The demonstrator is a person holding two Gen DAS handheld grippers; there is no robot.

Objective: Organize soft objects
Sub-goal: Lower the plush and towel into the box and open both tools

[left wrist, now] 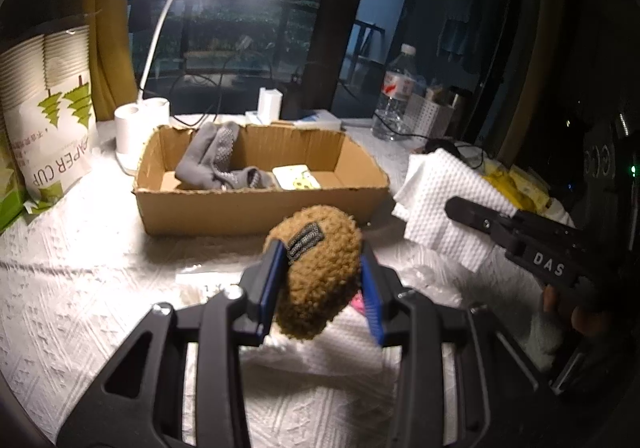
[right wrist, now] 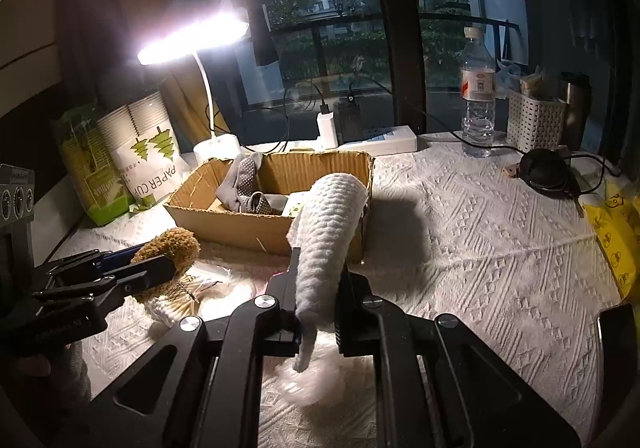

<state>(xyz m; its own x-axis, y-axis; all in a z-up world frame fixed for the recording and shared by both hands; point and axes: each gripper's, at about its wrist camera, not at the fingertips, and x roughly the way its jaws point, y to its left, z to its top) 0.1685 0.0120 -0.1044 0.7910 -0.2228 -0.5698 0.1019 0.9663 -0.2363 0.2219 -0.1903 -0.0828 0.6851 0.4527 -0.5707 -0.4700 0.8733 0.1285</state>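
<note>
A: At lower centre of the left wrist view, our left gripper (left wrist: 320, 280) pinches the brown fuzzy pouch (left wrist: 316, 268), just short of the cardboard box (left wrist: 260, 207).

B: And in the right wrist view our right gripper (right wrist: 320, 288) clamps the white towel (right wrist: 332, 228) at centre, beside the box. We judge both are mid-carry; next we lift each over the rim and release inside.

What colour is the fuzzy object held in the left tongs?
Golden brown fuzzy object, with a small grey patch; clearest in the left wrist view.
</note>
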